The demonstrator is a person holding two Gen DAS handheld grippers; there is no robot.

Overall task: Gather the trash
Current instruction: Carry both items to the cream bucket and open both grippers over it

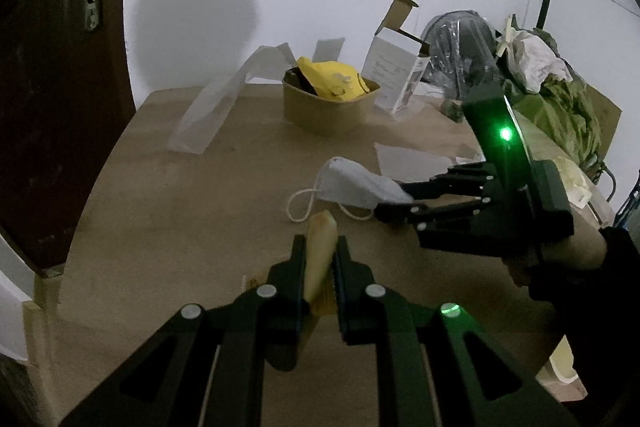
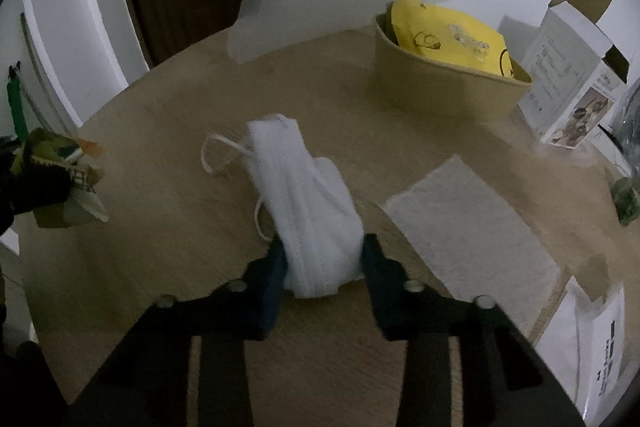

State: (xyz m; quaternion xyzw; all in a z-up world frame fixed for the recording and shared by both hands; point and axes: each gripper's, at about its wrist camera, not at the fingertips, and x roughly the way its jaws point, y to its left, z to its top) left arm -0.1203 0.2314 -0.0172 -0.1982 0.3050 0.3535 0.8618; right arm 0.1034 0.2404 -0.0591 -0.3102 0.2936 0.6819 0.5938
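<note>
Right gripper (image 2: pixel 322 259) clamps the white face mask (image 2: pixel 308 203); left gripper (image 1: pixel 320 259) pinches a torn wrapper (image 1: pixel 320 247). Both sit short of the paper bowl (image 2: pixel 444 91). I'd carry each over its rim before releasing.

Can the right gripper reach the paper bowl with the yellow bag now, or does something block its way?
Probably yes. The table between the right gripper and the paper bowl looks bare. But the gripper is already shut on a white face mask, so it could drop the mask in, not grasp the bowl.
</note>
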